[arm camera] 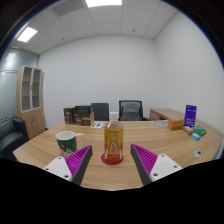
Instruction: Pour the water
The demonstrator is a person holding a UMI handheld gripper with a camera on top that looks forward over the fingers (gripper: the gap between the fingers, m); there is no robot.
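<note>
A clear bottle (113, 139) of amber drink with a yellow cap stands upright on a red coaster (112, 159) on the wooden table (160, 140). It is just ahead of my gripper (112, 160), on the line between the two fingers, with a gap on each side. The magenta pads (79, 160) are spread wide and the gripper is open, holding nothing. A green mug (66, 142) with a white inside stands to the left of the bottle, a little farther back.
A purple box (190, 115) and an orange packet (176, 125) lie at the far right of the table, with small items near them. Two office chairs (130, 109) stand behind the table, and a wooden cabinet (30, 90) lines the left wall.
</note>
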